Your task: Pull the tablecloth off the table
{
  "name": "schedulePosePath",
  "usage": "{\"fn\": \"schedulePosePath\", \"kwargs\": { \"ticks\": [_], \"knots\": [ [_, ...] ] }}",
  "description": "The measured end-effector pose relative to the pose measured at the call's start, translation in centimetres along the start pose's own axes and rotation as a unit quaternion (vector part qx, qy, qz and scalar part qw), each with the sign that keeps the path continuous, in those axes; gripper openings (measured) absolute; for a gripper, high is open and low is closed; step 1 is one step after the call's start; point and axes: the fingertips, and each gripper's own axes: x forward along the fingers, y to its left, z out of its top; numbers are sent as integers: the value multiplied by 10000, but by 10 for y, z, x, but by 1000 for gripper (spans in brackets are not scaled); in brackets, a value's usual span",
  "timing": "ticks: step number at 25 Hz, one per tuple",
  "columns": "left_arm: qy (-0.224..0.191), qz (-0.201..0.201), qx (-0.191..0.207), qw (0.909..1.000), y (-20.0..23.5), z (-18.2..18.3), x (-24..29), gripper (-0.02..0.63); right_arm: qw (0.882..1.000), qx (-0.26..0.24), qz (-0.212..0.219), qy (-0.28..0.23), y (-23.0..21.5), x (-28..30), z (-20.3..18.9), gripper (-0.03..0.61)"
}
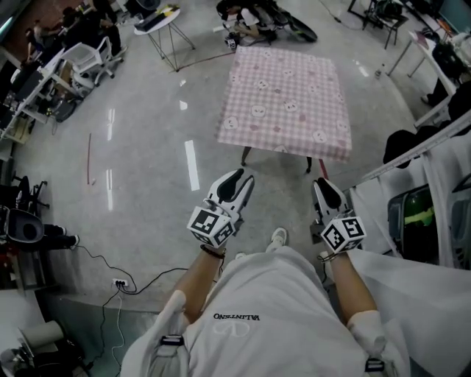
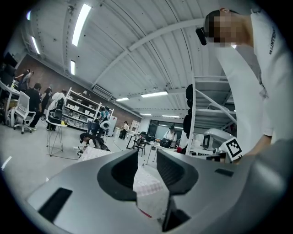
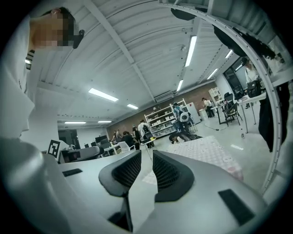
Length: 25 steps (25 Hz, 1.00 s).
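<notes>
A pink checked tablecloth [image 1: 287, 99] with small white animal faces covers a table a few steps ahead of me on the grey floor. Both grippers are held close to my body, short of the table and touching nothing. My left gripper [image 1: 237, 180] points at the table's near left corner, jaws wide apart and empty. Its own view shows the tablecloth [image 2: 149, 183] through the gap of the left gripper [image 2: 147, 157]. My right gripper [image 1: 324, 188] points at the near right corner. The right gripper [image 3: 147, 157] shows a narrower, empty gap, with the tablecloth [image 3: 206, 151] to its right.
A person [image 1: 250, 22] crouches on the floor just beyond the table. A small white side table [image 1: 158, 18] stands at the back left, office chairs [image 1: 88, 59] further left. A rack with white sheeting [image 1: 412, 184] is close on my right. A cable [image 1: 140, 283] lies on the floor at my left.
</notes>
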Motion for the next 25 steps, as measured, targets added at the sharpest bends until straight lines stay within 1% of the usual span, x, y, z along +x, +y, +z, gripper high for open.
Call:
{"fn": "schedulePosePath", "kwargs": {
  "ticks": [8,14,20,25],
  "knots": [
    [-46,338,-54,9994,0,-7,37,112,9990,107,399,148,-39,25,3,86],
    [58,398,-231,9989,5,-16,47,114,9974,380,531,307,-49,41,-3,89],
    [173,391,-631,9971,23,-38,61,112,9938,822,451,590,-65,66,-28,84],
    [337,347,-934,9944,54,-59,76,112,9902,1109,327,782,-71,98,-47,81]
  ]
}}
